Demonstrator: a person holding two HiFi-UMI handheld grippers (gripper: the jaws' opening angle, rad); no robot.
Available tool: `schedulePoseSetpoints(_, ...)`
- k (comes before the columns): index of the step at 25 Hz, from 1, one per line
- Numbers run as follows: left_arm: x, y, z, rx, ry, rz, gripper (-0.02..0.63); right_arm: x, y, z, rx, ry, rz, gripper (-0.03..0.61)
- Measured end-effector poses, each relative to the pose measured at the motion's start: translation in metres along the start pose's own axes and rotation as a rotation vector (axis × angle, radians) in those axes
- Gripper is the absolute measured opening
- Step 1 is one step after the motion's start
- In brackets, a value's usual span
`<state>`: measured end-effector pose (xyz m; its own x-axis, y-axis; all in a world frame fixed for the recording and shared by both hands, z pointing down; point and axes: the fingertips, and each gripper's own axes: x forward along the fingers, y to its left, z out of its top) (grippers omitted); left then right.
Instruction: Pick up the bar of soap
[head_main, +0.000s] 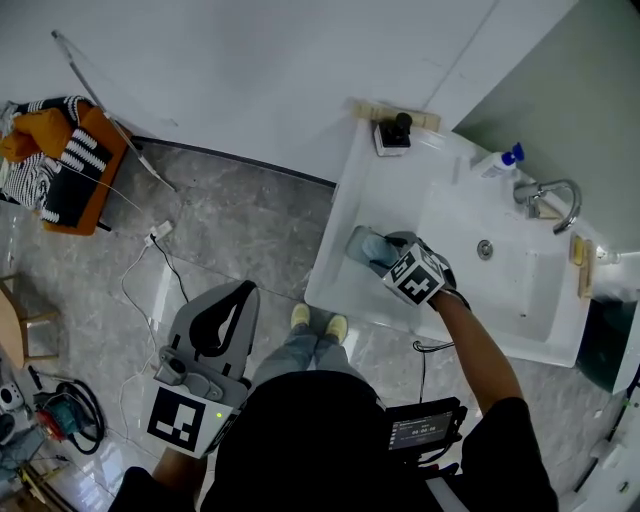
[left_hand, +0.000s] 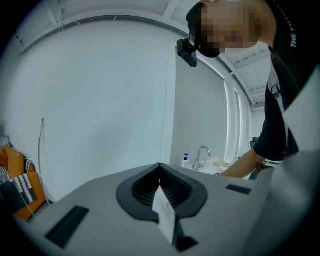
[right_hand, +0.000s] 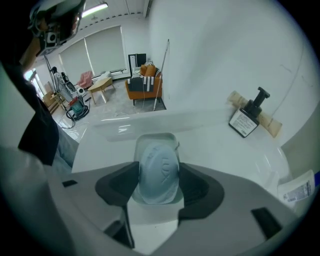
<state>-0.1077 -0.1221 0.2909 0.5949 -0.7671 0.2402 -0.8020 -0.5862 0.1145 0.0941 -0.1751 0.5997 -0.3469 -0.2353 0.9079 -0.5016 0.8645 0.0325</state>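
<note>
At mid-frame the right gripper (right_hand: 159, 186) straddles the bar of soap (right_hand: 159, 167) in its dish (right_hand: 156, 138), jaws spread and not pinching, so lifting is left.

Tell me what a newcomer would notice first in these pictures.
First comes the pale blue bar of soap, lying in its soap dish on the flat edge of the white sink, right between the open fingers of the right gripper. Next come the left gripper, shut and hanging low over the marble floor, and the orange armchair at the far left of the head view.
</note>
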Motion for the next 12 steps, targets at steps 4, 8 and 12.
schedulePoseSetpoints(4,-0.006,0.007,0.001,-0.003,-0.005,0.025,0.009,0.013,0.009,-0.004,-0.029,0.064,0.058,0.242)
schedulePoseSetpoints(8,-0.013,0.018,0.002,0.014,-0.016,0.051,0.009,0.014,0.012,-0.002,-0.029,0.092,0.108,0.227)
schedulePoseSetpoints(12,-0.016,0.021,0.001,0.019,-0.016,0.051,0.009,0.01,0.01,0.001,-0.021,0.076,0.093,0.213)
